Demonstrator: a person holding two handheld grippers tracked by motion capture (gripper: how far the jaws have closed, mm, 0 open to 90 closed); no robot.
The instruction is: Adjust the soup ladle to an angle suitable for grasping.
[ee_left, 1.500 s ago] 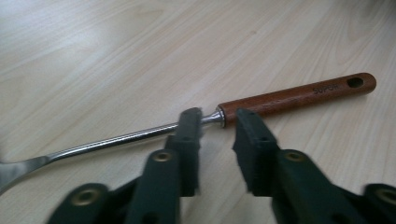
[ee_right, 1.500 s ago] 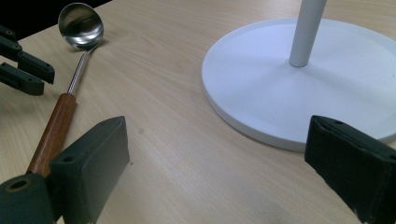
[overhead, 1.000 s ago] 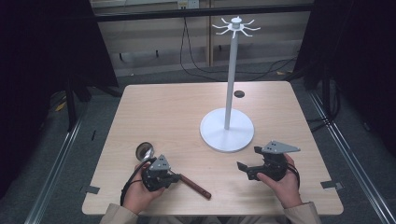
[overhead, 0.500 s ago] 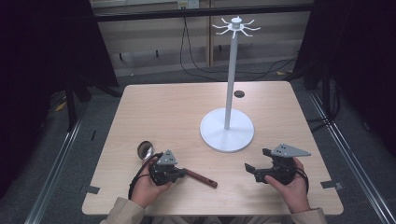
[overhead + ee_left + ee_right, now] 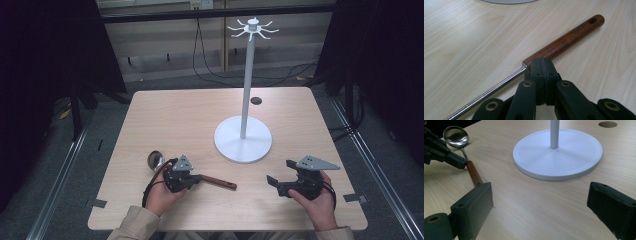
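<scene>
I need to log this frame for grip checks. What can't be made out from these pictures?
- Left gripper view: whether the left gripper pinches the ladle handle or is shut just beside it; the jaws hide the contact.
- Left gripper view: the ladle's bowl, cut off by the frame's edge.
- Left gripper view: the handle's stamped word, too small.
- Right gripper view: the stand top, cut off.

The high view looks down on the table; both low, close gripper views share the ladle.
</scene>
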